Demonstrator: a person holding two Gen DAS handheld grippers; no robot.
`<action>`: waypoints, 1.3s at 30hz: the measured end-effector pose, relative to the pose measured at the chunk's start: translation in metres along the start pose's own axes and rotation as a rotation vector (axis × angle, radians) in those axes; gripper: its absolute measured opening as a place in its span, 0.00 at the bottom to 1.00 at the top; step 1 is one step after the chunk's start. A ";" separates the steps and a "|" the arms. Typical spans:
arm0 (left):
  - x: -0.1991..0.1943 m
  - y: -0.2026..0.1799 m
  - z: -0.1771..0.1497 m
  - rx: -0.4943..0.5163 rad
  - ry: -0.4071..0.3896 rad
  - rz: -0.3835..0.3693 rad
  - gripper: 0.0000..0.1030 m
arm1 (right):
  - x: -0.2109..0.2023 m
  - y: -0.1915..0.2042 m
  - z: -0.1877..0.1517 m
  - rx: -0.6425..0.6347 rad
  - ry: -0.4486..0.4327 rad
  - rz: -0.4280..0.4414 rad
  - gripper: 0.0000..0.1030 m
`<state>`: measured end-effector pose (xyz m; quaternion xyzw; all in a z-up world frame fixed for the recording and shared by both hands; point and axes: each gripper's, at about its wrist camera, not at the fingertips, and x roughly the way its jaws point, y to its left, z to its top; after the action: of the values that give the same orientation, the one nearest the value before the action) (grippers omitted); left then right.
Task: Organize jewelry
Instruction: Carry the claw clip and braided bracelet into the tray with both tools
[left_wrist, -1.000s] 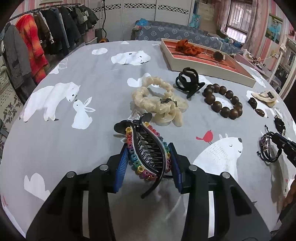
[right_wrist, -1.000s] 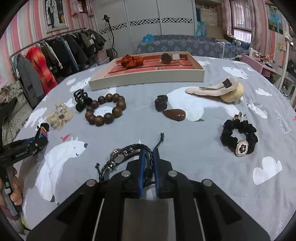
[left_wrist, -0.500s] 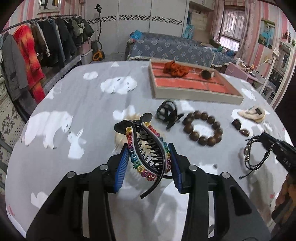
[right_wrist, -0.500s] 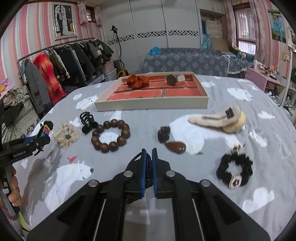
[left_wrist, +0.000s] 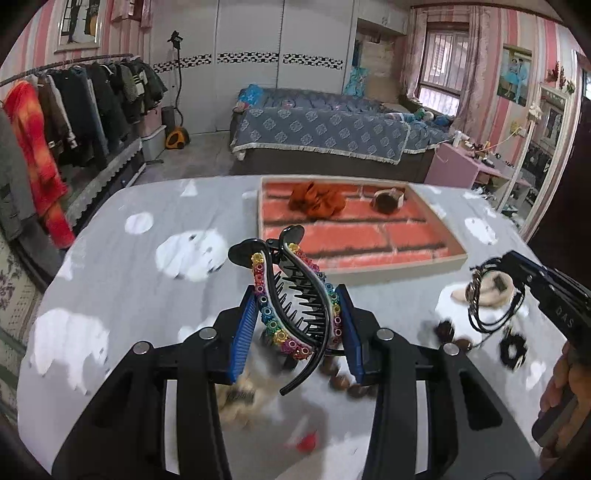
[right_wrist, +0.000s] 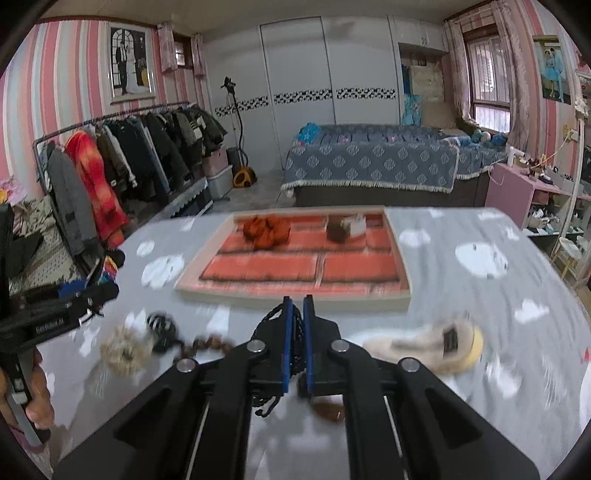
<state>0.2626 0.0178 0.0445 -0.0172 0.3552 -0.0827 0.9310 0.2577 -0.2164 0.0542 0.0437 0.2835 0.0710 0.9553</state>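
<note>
In the left wrist view, our left gripper (left_wrist: 298, 325) fills the lower centre of the frame, its two blue-padded fingers (left_wrist: 243, 334) clamped on a black banana-shaped hair clip trimmed with rainbow-coloured beads (left_wrist: 293, 306), which stands nearly upright between them with its teeth facing us. Beyond it, in the upper centre, a shallow cream-rimmed tray with a red brick-patterned lining (left_wrist: 369, 267) sits on the grey tablecloth printed with white polar bears (left_wrist: 122, 266). Inside the tray, toward its far side, we see a crumpled orange fabric scrunchie (left_wrist: 316, 199) and, just to its right, a small dark brown round piece (left_wrist: 386, 199) too blurred to identify. At the right edge of the same frame our right gripper (left_wrist: 517, 271) reaches in, with a black corded bracelet with metal beads (left_wrist: 489, 295) dangling from its tip. In the right wrist view, that gripper's blue pads sit in the lower centre, pinched nearly together on the black cords (right_wrist: 295, 341) of the bracelet, which hang in front of the tray's near rim (right_wrist: 295, 301). On the cloth at lower left of this frame lie a fluffy beige scrunchie (right_wrist: 125, 350), a black claw clip (right_wrist: 162, 328) touching it, and part of a string of brown wooden beads (right_wrist: 207, 343). At lower right lies a long cream plush hair clip with a dark label (right_wrist: 428, 345). The whole tabletop is motion-blurred in both views.
</note>
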 end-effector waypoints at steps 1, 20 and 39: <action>0.006 -0.003 0.008 0.000 -0.005 -0.001 0.40 | 0.006 -0.002 0.009 0.000 -0.007 -0.005 0.06; 0.170 -0.029 0.084 -0.028 0.147 0.028 0.40 | 0.158 -0.053 0.089 0.011 0.096 -0.113 0.06; 0.242 -0.039 0.092 0.009 0.298 0.040 0.40 | 0.237 -0.092 0.065 0.044 0.295 -0.173 0.06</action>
<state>0.4956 -0.0637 -0.0423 0.0067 0.4892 -0.0674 0.8695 0.4997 -0.2721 -0.0300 0.0293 0.4248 -0.0123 0.9047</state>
